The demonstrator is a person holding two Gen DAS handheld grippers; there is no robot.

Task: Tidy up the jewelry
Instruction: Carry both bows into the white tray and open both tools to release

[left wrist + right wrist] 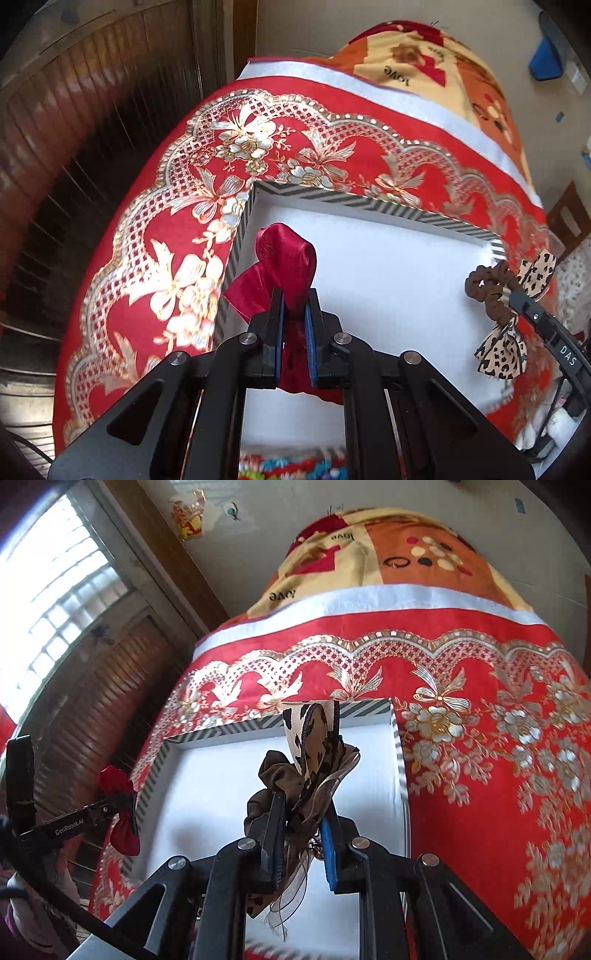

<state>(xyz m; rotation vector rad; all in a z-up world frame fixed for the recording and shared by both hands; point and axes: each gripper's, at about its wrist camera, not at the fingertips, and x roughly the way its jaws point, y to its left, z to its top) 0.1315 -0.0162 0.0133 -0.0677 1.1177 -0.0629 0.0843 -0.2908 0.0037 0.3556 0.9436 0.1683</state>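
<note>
Two wrist-camera views look down over a table draped in a red cloth [354, 110] with gold and silver flower embroidery.

In the left wrist view, the left gripper [295, 306] fills the lower centre of the frame. Its two black fingers with blue pads are clamped on a dark red satin bow [286, 258], which bulges up above the fingertips. Behind the bow lies a shallow white tray [388, 273] with a black-and-white striped rim, resting on the red cloth. At the right edge of this frame the right gripper [517, 295] shows from the side, carrying a brown scrunchie with leopard-print bows [498, 306] over the right edge of the tray.

In the right wrist view, the right gripper [303, 808] sits at lower centre, its fingers clenched on the brown scrunchie with leopard-print bows [314, 738]; sheer ribbon hangs down between the fingers. The white tray [207, 775] lies just beyond it. At the left edge, the left gripper [125, 805] holds the red bow [123, 812] just outside the tray's left rim.

Past the red cloth, at the top of both frames, is an orange and cream blanket [369, 561]. A bright window [55, 590] fills the upper left of the right wrist view.
</note>
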